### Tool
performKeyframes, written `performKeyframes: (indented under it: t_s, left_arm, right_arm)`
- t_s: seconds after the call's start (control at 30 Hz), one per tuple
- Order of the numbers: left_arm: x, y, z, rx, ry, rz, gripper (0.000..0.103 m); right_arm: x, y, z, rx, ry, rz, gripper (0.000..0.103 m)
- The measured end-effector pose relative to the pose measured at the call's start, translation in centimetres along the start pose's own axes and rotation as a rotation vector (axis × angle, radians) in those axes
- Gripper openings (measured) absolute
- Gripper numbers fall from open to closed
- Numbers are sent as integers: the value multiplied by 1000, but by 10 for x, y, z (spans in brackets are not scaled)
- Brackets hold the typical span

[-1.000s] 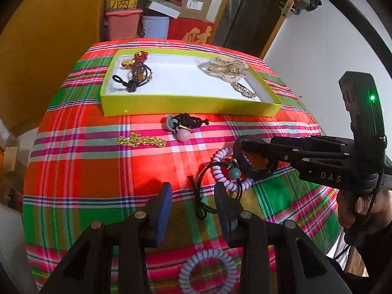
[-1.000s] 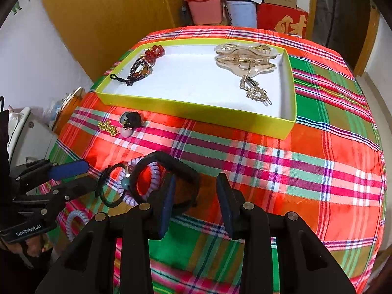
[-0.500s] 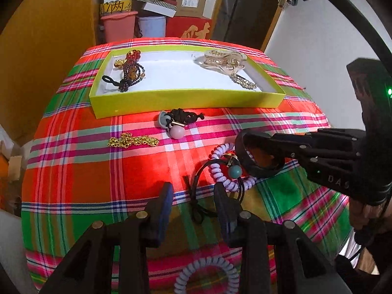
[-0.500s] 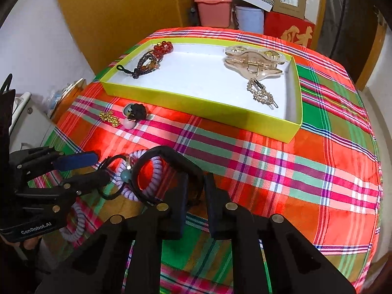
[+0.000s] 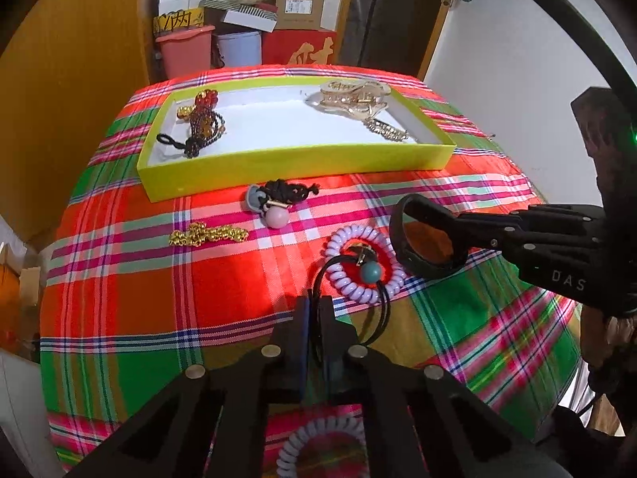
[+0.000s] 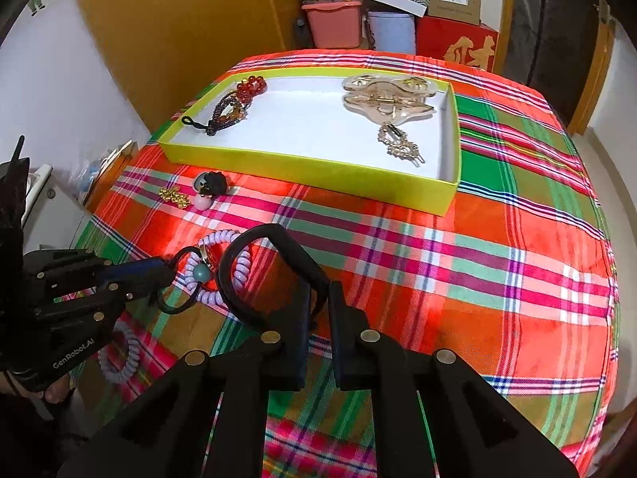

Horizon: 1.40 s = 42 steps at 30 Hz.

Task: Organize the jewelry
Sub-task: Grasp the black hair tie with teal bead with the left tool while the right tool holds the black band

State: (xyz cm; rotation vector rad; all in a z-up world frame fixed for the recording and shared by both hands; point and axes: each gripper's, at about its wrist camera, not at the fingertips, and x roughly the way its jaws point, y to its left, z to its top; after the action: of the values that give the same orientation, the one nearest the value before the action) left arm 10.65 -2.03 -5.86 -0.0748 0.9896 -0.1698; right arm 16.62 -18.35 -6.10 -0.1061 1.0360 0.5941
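Lettering "DAS" shows on the right gripper, "GenRobot.AI" on the left gripper. The left's jaws are pinched closed on the thin black elastic hair tie with a teal bead, lying across the lilac spiral hair tie on the plaid tablecloth. The right's jaws clamp the wide black band. The yellow-rimmed white tray sits beyond.
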Motion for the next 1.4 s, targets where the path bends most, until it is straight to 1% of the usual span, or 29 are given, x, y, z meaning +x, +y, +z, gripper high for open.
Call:
performKeyframes:
  t_s: [0.17, 0.23, 0.33, 0.4, 0.5, 0.53, 0.57, 0.6, 0.63, 0.77, 0.9, 0.97, 1.03, 1.2, 1.3, 1.4]
  left_arm:
    - [-13, 1, 3, -10, -31, -7, 4]
    - [-18, 2, 5, -17, -42, -9, 4]
    - [-23, 4, 6, -23, -55, -9, 4]
    - [-23, 7, 6, -34, -52, -10, 4]
    - [-24, 11, 4, -49, -49, -10, 4]
    - [-24, 13, 4, -53, -48, -8, 4]
    - [-23, 14, 3, -56, -46, -8, 4]
    - [-23, 16, 3, -61, -44, -8, 4]
    - [-22, 17, 2, -66, -41, -9, 4]
    - [-17, 18, 0, -65, -23, -20, 4]
    - [-7, 16, -4, -61, 12, -30, 4]
    - [0, 17, -6, -64, 39, -30, 5]
    - [1, 18, -6, -68, 38, -35, 5]
    - [3, 16, -3, -45, 52, -39, 5]
    - [5, 10, 0, 7, 51, -16, 6]
    - [8, 1, 2, 65, 47, 26, 6]
  right_arm:
    - [-6, -5, -3, 26, -7, -5, 8]
    - [-11, -7, -4, 37, -15, -6, 5]
    - [-16, -8, -5, 42, -21, -6, 4]
    - [-15, -8, -6, 36, -10, -10, 5]
    - [-9, -15, -7, 64, 20, 16, 5]
    - [-8, -17, -7, 72, 21, 23, 6]
    - [-8, -18, -8, 77, 24, 27, 10]
    - [-8, -19, -8, 72, 25, 23, 17]
    - [-7, -19, -7, 70, 26, 21, 19]
    - [-2, -18, -5, 60, 51, 36, 19]
    - [6, -11, -2, 18, 87, 27, 19]
    - [6, -10, -2, 10, 85, 22, 19]
    - [6, -6, -3, -4, 81, 6, 18]
    - [4, -5, -5, -4, 64, -15, 15]
    - [-1, -7, -6, 4, 56, -21, 15]
    - [-6, -7, -7, 12, 47, -26, 13]
